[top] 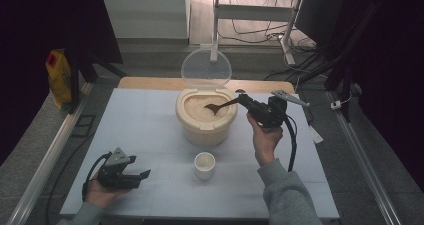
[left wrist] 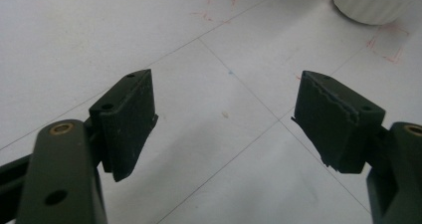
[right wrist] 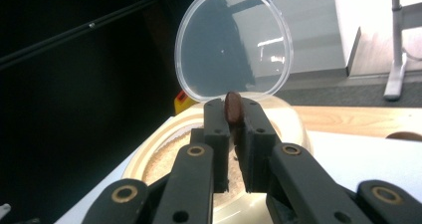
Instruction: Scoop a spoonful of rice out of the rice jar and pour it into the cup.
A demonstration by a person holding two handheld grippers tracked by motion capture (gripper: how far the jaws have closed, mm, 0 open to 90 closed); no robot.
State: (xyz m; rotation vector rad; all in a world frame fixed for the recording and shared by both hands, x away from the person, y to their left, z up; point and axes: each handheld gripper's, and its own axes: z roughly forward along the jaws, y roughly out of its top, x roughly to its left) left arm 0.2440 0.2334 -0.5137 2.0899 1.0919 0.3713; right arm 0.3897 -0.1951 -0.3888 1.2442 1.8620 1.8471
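Observation:
A cream round container (top: pixel 206 125) of pale grain stands mid-table, its clear lid (top: pixel 206 67) tipped up behind it. My right gripper (top: pixel 244 101) is shut on the handle of a brown wooden spoon (top: pixel 218 106), whose bowl lies over the grain. In the right gripper view the spoon's handle end (right wrist: pixel 232 107) sticks up between the shut jaws, with the container rim (right wrist: pixel 159 142) and the lid (right wrist: pixel 233 45) beyond. A small white cup (top: pixel 204 165) sits in front of the container. My left gripper (top: pixel 145 177) rests open on the table at the front left, empty; the cup's base (left wrist: pixel 373 5) lies ahead of it.
A yellow bag (top: pixel 59 76) stands on the floor to the left of the table. A grey metal rail (top: pixel 45 160) runs along the table's left side. The white table top (top: pixel 145 125) carries faint red marks (left wrist: pixel 219 7). Cables lie on the floor at the back right.

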